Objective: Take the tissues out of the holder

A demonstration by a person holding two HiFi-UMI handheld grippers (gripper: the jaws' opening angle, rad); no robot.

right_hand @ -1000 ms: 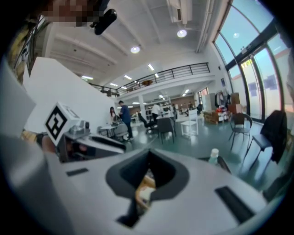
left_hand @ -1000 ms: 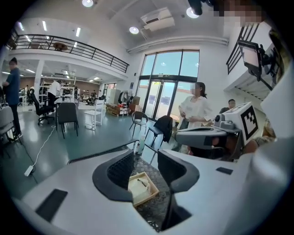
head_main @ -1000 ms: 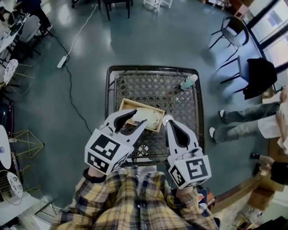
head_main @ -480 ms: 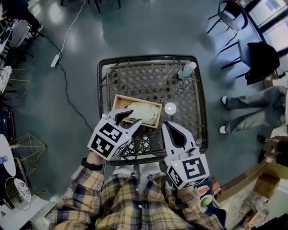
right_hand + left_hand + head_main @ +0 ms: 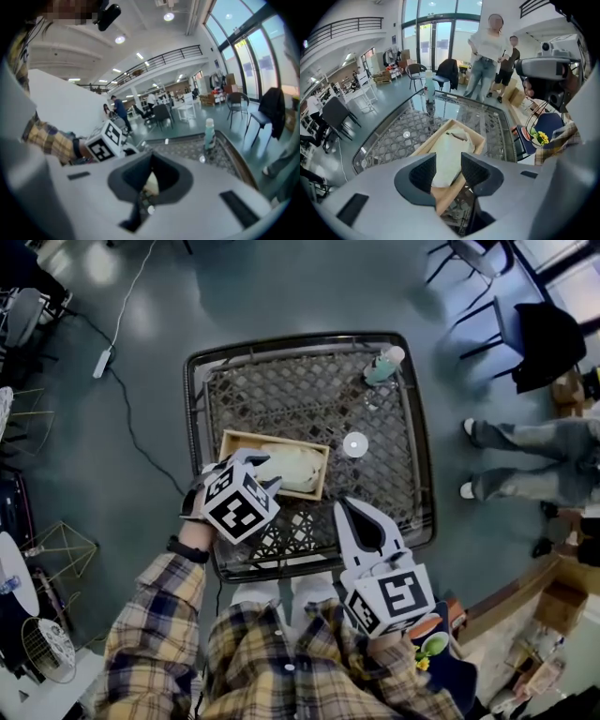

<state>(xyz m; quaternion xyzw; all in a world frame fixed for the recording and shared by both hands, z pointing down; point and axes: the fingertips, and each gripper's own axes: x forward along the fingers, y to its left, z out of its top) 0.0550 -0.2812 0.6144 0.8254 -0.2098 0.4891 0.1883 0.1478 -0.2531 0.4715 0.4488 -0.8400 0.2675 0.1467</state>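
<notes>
A pale pack of tissues (image 5: 295, 465) lies in an open wooden holder (image 5: 246, 440) on the left half of a dark lattice-top table (image 5: 191, 418). My left gripper (image 5: 260, 468) points steeply down into the holder's near left end. In the left gripper view its jaws (image 5: 448, 169) stand narrowly apart with the tissues (image 5: 452, 150) filling the gap and touching both pads, the holder (image 5: 474, 136) stretching away beyond. My right gripper (image 5: 346, 510) hovers shut and empty over the table's front right. In the right gripper view its jaws (image 5: 150, 173) meet.
A teal bottle (image 5: 382, 365) stands at the table's far right corner, and a small white disc (image 5: 354, 443) lies right of the holder. A person's legs (image 5: 525, 442) and chairs (image 5: 534, 343) are off to the right. A cable (image 5: 131, 418) runs across the floor at left.
My left gripper moved forward and tipped down into the holder, and its jaws narrowed from wide open onto the tissues. The right gripper drew back slightly and stayed shut.
</notes>
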